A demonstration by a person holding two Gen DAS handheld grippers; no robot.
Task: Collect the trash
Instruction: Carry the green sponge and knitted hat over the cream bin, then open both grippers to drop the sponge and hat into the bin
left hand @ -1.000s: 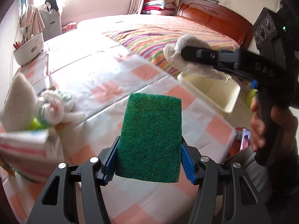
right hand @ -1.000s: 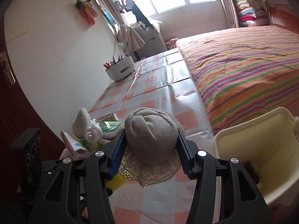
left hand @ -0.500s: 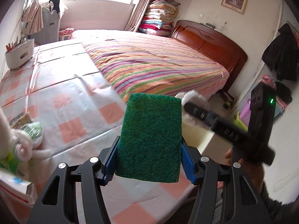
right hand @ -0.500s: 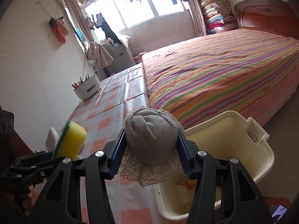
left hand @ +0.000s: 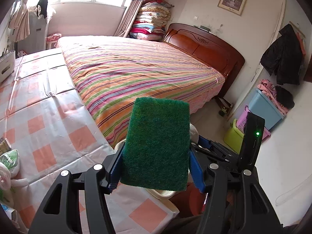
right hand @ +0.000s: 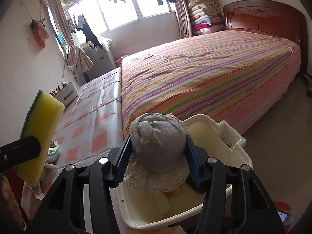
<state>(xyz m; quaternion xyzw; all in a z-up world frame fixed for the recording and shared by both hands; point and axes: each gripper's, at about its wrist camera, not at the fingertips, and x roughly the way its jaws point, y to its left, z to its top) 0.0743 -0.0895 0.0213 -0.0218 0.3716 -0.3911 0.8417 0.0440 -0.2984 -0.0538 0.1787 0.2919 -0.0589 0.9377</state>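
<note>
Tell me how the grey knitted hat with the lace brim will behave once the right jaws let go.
The grey knitted hat with lace brim is probably soft and light: its brim droops limply below the jaws. It hangs over the cream plastic bin, so it should drop in quietly, not roll or bounce.

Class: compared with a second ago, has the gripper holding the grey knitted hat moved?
Yes. The right gripper with the hat has swung off the checked table to above the cream bin.

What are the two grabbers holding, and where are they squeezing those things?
The left gripper squeezes a green-and-yellow sponge by its two long side edges. The right gripper pinches a rolled grey cloth with lace trim by its sides, above the cream bin.
</note>
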